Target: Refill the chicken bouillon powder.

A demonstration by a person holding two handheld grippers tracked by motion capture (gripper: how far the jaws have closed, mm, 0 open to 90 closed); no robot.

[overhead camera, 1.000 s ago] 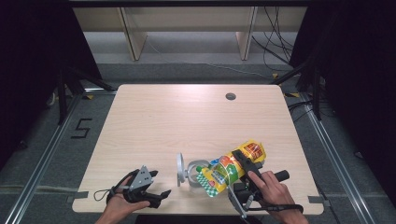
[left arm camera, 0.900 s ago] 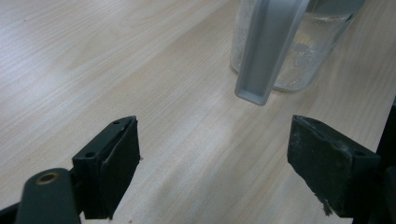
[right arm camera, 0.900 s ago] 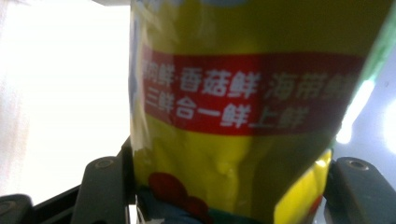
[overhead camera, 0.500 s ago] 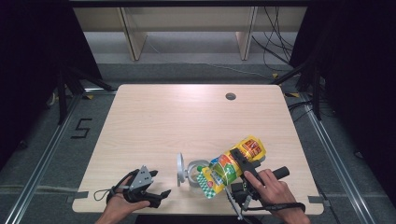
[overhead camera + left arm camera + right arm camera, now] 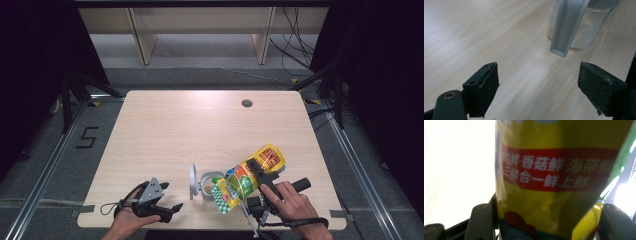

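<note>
While the person's right hand point(image 5: 292, 202) is gripping the right gripper point(image 5: 260, 172) near the front edge of the table point(image 5: 200, 125), its two black jaws are squeezing a yellow bag point(image 5: 247, 177) from both sides. In the right gripper view, the yellow bag point(image 5: 554, 177) is sitting between the jaws, with a red band of white writing across it. The bag is tipping over, with its lower end hanging just above a glass jar point(image 5: 209, 184). The jar is standing on the table with some pale powder in it. Its round lid point(image 5: 192, 181) is standing up at the jar's left side.

The left gripper point(image 5: 165, 207) is resting low by the front edge, left of the jar. Its jaws are standing wide apart and holding nothing. In the left gripper view, the jar point(image 5: 584, 27) is sitting just ahead of the open jaws, with a grey metal piece point(image 5: 567, 27) in front of it.
</note>
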